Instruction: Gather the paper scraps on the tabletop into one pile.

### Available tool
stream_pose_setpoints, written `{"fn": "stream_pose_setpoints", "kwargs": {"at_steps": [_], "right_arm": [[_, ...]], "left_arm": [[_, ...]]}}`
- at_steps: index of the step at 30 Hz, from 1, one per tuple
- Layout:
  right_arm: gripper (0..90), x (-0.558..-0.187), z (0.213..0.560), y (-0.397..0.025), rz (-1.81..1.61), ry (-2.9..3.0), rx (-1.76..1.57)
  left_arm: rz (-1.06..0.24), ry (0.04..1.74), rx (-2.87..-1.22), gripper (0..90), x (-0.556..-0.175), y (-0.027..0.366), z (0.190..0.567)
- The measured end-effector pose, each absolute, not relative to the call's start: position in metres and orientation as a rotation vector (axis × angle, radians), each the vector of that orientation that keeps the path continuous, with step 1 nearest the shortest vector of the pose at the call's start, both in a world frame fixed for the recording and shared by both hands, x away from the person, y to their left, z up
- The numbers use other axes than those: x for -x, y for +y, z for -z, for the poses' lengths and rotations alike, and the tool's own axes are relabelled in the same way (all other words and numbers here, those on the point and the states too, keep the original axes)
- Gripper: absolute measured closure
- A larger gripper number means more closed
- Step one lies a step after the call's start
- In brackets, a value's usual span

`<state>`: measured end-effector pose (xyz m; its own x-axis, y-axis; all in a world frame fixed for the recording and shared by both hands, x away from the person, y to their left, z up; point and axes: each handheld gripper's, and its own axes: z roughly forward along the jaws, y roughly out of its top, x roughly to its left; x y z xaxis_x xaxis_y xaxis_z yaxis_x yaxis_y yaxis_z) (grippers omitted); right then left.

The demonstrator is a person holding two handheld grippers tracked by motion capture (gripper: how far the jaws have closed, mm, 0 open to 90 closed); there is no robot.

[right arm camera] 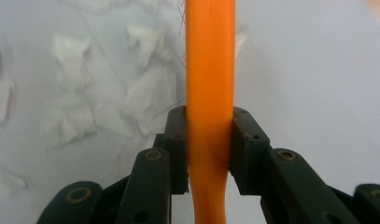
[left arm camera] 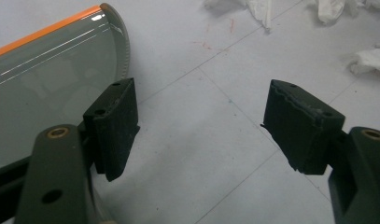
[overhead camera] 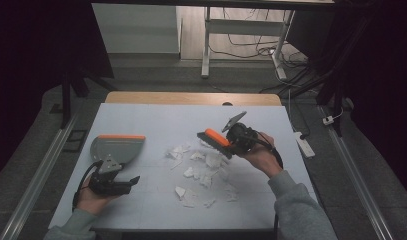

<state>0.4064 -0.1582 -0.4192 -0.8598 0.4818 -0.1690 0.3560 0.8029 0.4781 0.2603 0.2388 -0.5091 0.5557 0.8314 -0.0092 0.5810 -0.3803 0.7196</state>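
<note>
White table (overhead camera: 141, 200) with paper scraps (overhead camera: 206, 172) | left gripper (left arm camera: 201, 126) jaws apart beside dustpan (overhead camera: 116, 147) | right gripper (right arm camera: 208, 149) clamps orange brush (overhead camera: 217, 142)

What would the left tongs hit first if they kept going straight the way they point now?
Probably bare white tabletop, then the scattered torn white paper scraps farther ahead. The open left tongs hold nothing; the grey dustpan with the orange edge lies off to their side. Depth is unclear.

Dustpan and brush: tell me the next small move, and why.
Probably close the left tool on the dustpan: its jaws stand open beside the pan, holding nothing, while the right tool already grips the orange brush at the paper scraps.
</note>
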Motion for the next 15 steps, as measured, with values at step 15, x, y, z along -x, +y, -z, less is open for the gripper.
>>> {"fn": "stream_pose_setpoints", "kwargs": {"at_steps": [15], "right_arm": [[70.3, -0.473, 0.429, -0.145, -0.527, 2.64, -0.753]], "left_arm": [[-0.464, 1.135, -2.099, 27.5, -0.262, 0.241, 0.511]]}}
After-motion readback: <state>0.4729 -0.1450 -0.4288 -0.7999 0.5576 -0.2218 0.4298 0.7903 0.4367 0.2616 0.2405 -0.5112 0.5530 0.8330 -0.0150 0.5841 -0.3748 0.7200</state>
